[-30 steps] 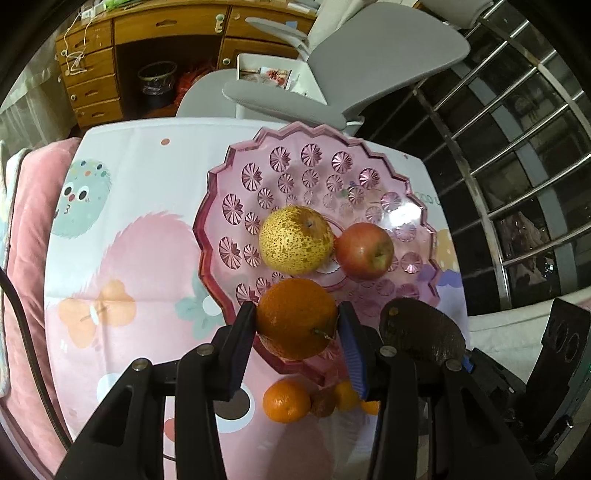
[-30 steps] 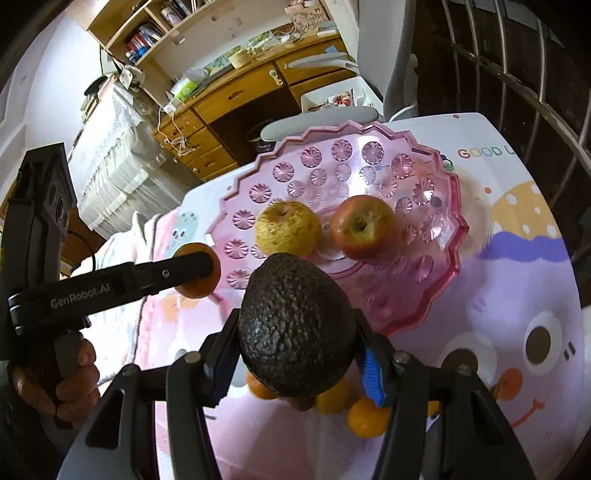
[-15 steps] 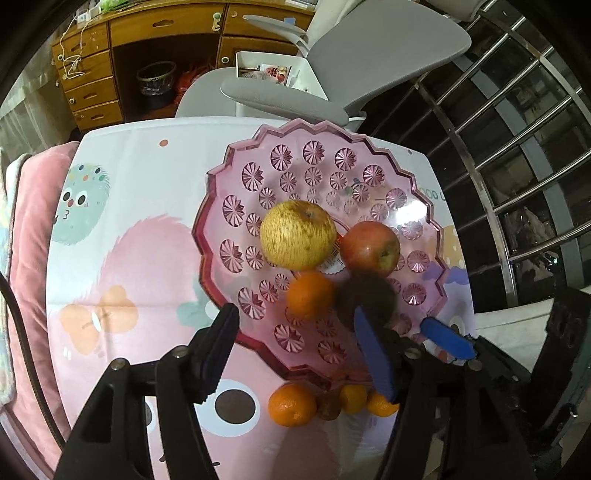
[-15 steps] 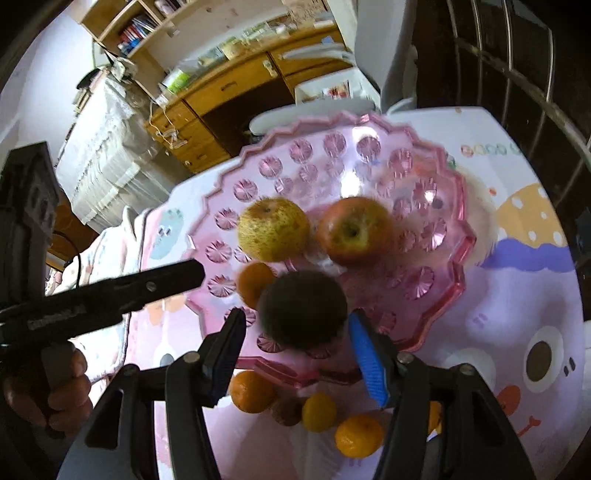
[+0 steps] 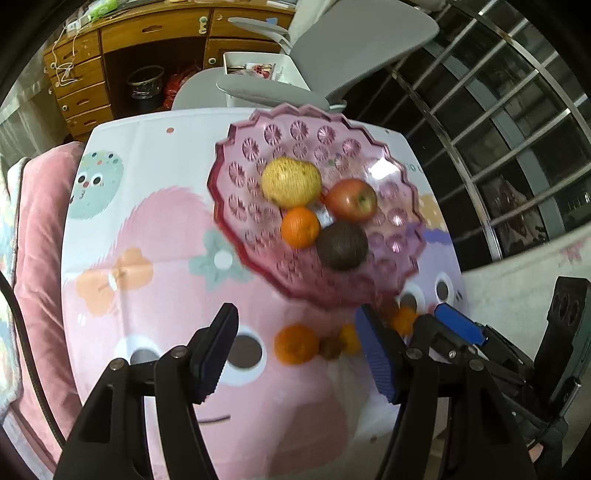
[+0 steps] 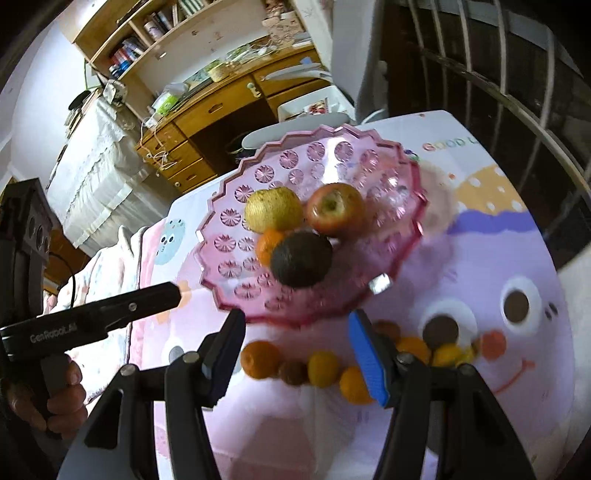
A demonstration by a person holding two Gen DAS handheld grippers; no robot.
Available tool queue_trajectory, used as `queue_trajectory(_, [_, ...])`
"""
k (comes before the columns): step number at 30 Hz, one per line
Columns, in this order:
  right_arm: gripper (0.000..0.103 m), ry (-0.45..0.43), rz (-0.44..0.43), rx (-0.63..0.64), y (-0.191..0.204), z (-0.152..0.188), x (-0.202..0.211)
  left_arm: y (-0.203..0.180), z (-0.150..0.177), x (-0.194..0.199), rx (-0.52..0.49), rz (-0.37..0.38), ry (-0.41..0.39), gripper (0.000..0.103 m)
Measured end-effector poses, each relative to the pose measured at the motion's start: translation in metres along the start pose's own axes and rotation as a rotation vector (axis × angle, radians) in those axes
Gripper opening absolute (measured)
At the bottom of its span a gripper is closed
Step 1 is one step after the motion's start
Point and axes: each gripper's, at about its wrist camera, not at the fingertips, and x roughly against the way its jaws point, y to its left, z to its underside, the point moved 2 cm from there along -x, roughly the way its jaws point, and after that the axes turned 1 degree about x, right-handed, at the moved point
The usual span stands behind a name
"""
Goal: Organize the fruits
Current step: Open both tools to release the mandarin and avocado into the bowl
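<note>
The pink scalloped plate holds a yellow pear, a red apple, an orange and a dark avocado, all touching at its middle. My left gripper hangs open and empty above the cloth, on the near side of the plate. My right gripper is open and empty too, above a row of small fruits: an orange, a brown one and a yellow one.
The table wears a pink cartoon cloth. More small citrus lies to the right in the row. A grey chair and a wooden desk stand behind the table, with metal window bars on the right. A hand grips the left tool.
The left jaws let the orange go onto the plate and the right jaws let the avocado go beside it. Both grippers have pulled back from the plate toward the table's near side.
</note>
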Motion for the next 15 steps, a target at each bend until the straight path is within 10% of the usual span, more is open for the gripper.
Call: queue_trajectory(15, [0.059,-0.050,0.108,-0.091,0.006,0.100,0.050,0.006,0.086,0.040,-0.095,-0.003,0.042,0.064])
